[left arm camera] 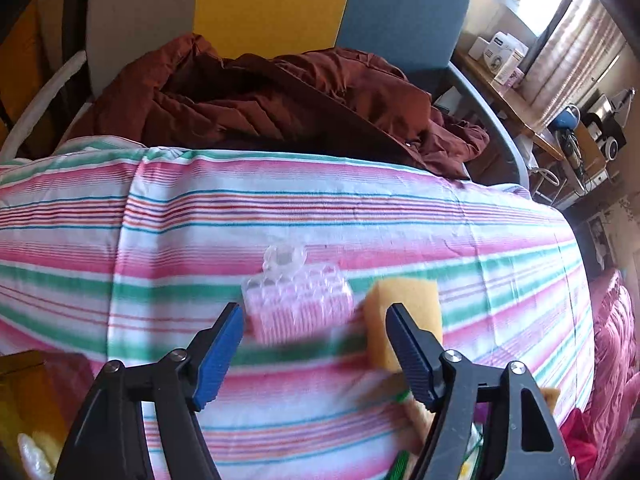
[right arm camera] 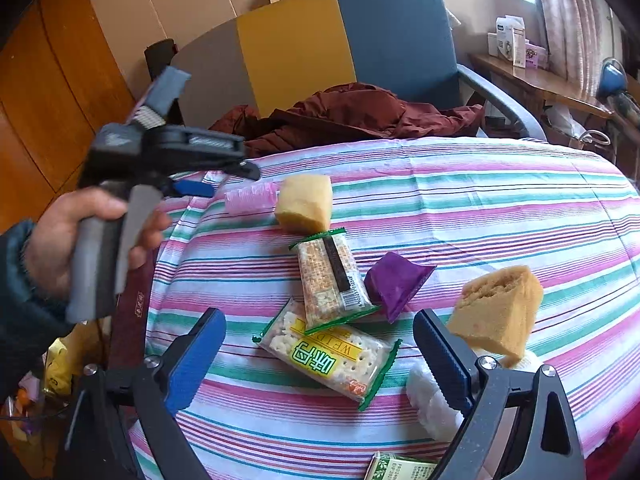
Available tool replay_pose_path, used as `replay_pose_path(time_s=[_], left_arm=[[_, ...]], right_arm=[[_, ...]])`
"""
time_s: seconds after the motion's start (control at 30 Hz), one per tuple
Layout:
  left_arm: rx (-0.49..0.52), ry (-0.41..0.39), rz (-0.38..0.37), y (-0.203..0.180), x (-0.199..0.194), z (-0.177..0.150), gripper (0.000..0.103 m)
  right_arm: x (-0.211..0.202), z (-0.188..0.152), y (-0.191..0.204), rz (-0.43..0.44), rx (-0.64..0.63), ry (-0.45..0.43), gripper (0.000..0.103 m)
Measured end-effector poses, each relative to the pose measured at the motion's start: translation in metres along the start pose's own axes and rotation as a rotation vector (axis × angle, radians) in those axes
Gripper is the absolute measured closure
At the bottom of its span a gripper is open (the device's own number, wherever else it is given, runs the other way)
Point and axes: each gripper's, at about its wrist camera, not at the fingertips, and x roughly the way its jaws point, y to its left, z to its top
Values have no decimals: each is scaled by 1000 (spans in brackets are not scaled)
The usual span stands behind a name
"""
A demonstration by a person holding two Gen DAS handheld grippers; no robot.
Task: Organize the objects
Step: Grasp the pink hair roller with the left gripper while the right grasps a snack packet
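Note:
On the striped cloth point(left arm camera: 360, 208) lies a pink, clear-handled hair roller point(left arm camera: 296, 304), just beyond my open left gripper point(left arm camera: 316, 344); its pads do not touch it. A yellow sponge point(left arm camera: 404, 312) sits behind the right finger. In the right wrist view the roller point(right arm camera: 250, 198) and that sponge point(right arm camera: 306, 202) lie at the far left, with a hand point(right arm camera: 60, 240) holding the left gripper point(right arm camera: 222, 181) over them. My right gripper point(right arm camera: 320, 356) stands open above a cracker packet point(right arm camera: 328, 356). A snack bar point(right arm camera: 332, 276), a purple packet point(right arm camera: 396, 284) and a second sponge point(right arm camera: 496, 308) lie nearby.
A maroon jacket point(right arm camera: 352, 116) is heaped on a grey, yellow and blue chair point(right arm camera: 392, 40) behind the cloth. A white bundle point(right arm camera: 432, 400) and a green box point(right arm camera: 400, 468) sit near the front edge. A wooden desk point(right arm camera: 540, 80) holds boxes at the right.

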Motion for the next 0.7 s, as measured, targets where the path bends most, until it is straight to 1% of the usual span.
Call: replay_pose_path(time_s=[0.23, 0.37, 0.4, 0.53, 0.7], left_arm=[[-15, 31, 40, 1, 22, 8, 30], [-15, 47, 44, 2, 32, 8, 31], [-7, 50, 46, 2, 35, 7, 33], [30, 32, 31, 4, 33, 3, 33], [32, 11, 23, 15, 19, -11, 34]], right_arm=[[7, -2, -4, 0, 12, 19, 7], [10, -3, -4, -7, 12, 26, 7], [10, -3, -4, -8, 12, 27, 7], [11, -4, -3, -17, 6, 29, 8], [9, -3, 1, -23, -7, 21, 8]])
